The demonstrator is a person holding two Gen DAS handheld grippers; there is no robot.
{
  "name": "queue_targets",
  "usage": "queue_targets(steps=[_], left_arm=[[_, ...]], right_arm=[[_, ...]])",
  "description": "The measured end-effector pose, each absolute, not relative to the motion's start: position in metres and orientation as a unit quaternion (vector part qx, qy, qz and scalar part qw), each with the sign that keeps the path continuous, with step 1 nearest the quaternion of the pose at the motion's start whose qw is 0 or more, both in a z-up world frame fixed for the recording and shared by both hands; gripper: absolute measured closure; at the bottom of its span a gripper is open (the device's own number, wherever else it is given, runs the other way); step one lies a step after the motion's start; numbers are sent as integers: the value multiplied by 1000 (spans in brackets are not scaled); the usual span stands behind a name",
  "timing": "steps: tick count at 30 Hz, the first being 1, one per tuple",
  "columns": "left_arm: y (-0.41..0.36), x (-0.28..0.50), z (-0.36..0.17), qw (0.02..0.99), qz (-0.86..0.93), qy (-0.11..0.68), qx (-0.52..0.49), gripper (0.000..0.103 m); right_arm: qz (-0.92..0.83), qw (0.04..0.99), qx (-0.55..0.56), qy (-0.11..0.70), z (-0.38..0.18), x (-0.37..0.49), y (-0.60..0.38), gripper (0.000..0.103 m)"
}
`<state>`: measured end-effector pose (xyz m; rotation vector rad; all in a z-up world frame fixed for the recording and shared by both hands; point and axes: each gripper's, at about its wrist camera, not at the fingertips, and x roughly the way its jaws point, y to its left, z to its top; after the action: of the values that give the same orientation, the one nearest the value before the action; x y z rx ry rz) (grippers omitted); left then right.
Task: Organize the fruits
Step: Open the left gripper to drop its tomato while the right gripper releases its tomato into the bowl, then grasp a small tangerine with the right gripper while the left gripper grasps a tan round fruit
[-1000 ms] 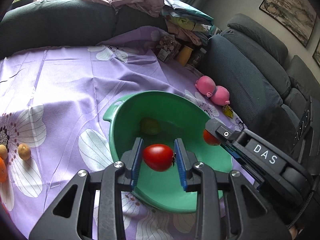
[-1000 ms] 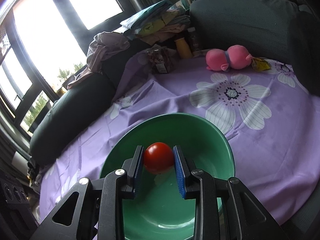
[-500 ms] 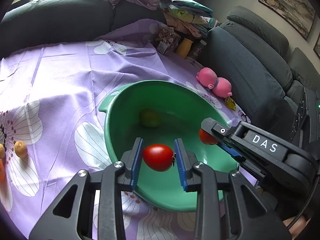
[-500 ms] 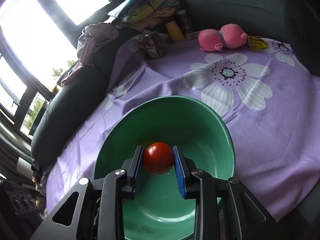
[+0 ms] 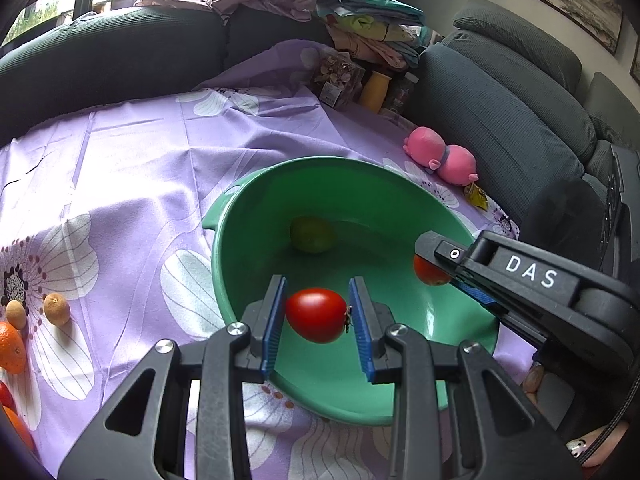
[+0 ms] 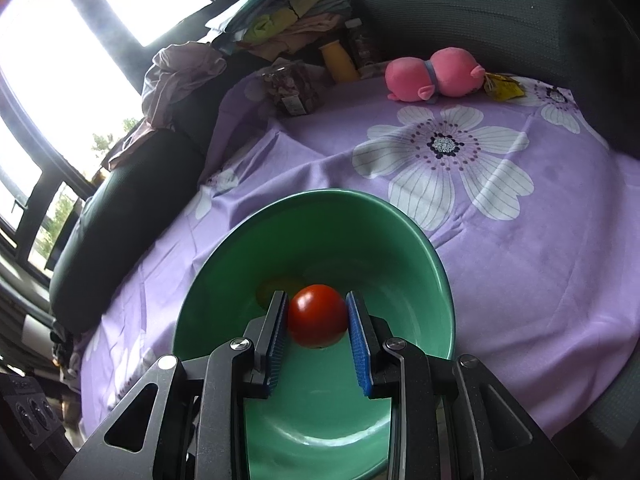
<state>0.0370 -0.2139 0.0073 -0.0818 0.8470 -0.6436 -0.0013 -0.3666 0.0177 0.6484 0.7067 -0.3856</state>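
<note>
Two clamped red tomatoes (image 5: pixel 316 314) (image 6: pixel 317 315), one green fruit (image 5: pixel 311 234), one bowl (image 5: pixel 320 172).

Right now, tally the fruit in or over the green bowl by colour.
Red: 2, the left tomato in the left gripper, the right tomato in the right gripper
Yellow-green: 1, the green fruit lying in the bowl
Total: 3

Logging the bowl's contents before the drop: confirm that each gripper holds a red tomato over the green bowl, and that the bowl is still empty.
Not quite. The left gripper and right gripper are each shut on a red tomato over the green bowl, but the bowl is not empty: the left wrist view shows a greenish fruit already lying inside it.
</note>
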Motion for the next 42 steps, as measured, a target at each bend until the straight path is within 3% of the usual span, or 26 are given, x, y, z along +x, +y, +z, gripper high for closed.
queue_targets(steps=[12,14,18,22,27,34,42], left_arm=[[-213,39,6,858,-315,403,-42,69],[-213,36,7,852,-335,400,-45,59],[-198,27,18,843,-345,407,-69,51],[-147,18,41,855,-314,398,-113,36],[-44,6,57,896,-187,361,-179,30],[67,15,15,881,-22,406,-240,32],[77,20,11,877,-13,406,-257,32]], right_arm=[[-216,868,281,348,18,2,-366,73],[-224,866,277,351,17,4,-366,72],[-220,880,246,342,23,5,-359,72],[-217,907,195,303,42,-1,-341,50],[-138,929,190,285,54,4,-313,49],[16,933,165,319,44,33,-239,49],[124,873,191,432,-4,86,-168,49]])
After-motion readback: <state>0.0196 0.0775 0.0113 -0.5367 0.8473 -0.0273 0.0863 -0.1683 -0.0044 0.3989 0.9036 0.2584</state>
